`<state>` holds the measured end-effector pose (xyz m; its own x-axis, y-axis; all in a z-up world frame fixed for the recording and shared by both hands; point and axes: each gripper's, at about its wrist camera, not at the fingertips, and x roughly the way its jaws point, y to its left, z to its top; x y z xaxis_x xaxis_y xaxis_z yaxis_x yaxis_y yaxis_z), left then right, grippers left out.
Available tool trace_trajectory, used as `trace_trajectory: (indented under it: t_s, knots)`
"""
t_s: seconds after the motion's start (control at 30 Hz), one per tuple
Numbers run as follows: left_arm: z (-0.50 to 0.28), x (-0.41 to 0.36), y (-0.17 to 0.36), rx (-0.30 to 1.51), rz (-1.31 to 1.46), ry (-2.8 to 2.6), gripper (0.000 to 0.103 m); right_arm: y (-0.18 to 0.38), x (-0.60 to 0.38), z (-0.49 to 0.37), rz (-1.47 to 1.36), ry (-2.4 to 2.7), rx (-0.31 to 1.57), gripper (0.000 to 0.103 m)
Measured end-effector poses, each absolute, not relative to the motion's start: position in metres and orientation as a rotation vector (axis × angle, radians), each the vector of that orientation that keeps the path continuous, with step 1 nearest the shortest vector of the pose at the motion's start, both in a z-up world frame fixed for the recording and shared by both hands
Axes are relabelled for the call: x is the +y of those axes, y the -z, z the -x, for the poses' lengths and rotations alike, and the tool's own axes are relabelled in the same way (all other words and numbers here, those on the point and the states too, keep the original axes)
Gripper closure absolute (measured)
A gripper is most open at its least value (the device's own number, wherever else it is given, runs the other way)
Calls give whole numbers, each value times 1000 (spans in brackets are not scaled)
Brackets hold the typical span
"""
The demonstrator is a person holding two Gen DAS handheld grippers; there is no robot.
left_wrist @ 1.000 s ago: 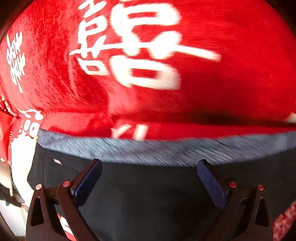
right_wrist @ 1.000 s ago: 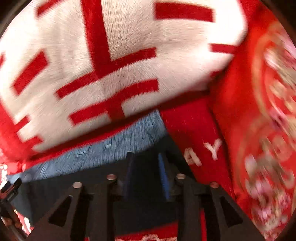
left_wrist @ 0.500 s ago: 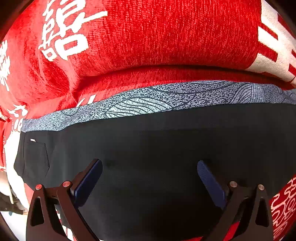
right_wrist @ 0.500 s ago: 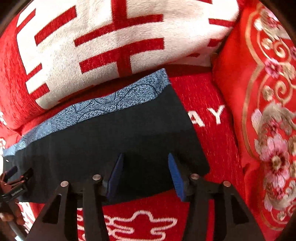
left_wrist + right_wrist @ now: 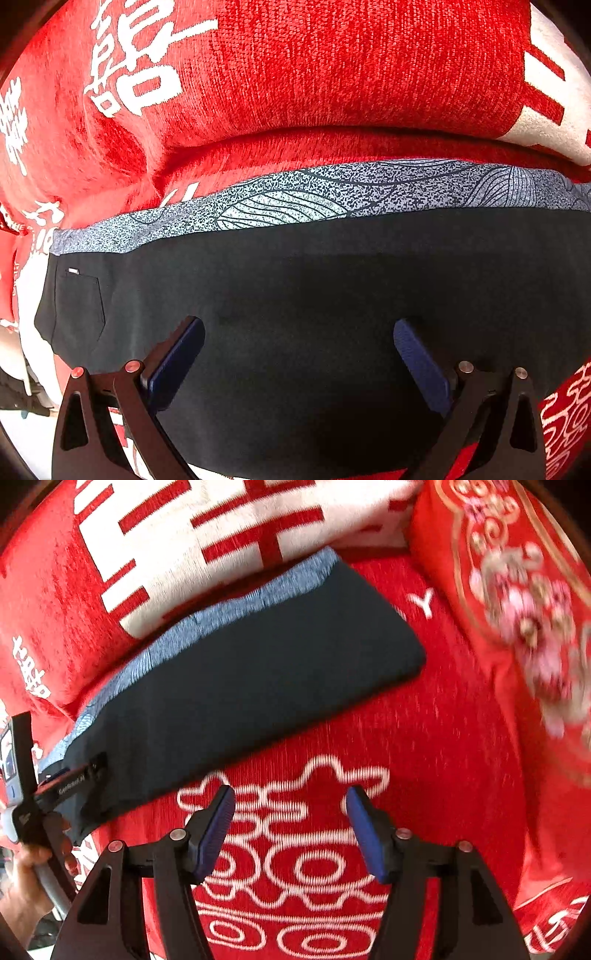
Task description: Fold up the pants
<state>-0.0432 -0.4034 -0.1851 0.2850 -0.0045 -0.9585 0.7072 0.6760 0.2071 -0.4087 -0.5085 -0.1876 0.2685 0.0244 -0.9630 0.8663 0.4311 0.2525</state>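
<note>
The dark pants [image 5: 314, 295] lie folded into a long flat band on a red sofa seat, with a grey-blue patterned strip [image 5: 295, 199] along the far edge. They also show in the right wrist view [image 5: 236, 679]. My left gripper [image 5: 299, 354] is open and empty, just above the dark cloth. My right gripper [image 5: 291, 823] is open and empty over the red seat cover [image 5: 424, 757], a little in front of the pants. The left gripper [image 5: 62, 779] and the hand holding it show at the pants' left end.
A red cushion with white characters [image 5: 332, 66] stands behind the pants. A white cushion with red strokes [image 5: 221, 528] leans at the back, and an embroidered red cushion [image 5: 517, 602] at the right. The sofa's front edge and pale floor [image 5: 22, 435] lie at lower left.
My right gripper let go of the pants' right end, opened wider and pulled back off the cloth. My left gripper stayed open and drew back slightly. The pants now lie flat.
</note>
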Motion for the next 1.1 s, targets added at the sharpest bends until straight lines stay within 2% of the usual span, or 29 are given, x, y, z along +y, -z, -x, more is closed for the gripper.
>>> trace_trajectory:
  t_s: [0.2, 0.6, 0.83, 1.1]
  knots:
    - [44, -410, 189, 1156, -747, 517, 0, 194, -526, 432, -1058, 679, 1119, 36]
    - [43, -411, 186, 1185, -729, 488, 0, 197, -580, 495, -1324, 669, 833, 36]
    - [69, -432, 168, 1203, -684, 610, 0, 210, -588, 493, -1369, 601, 703, 36]
    - [95, -447, 188, 1185, -693, 624, 0, 229, -610, 475, -1401, 571, 555, 36]
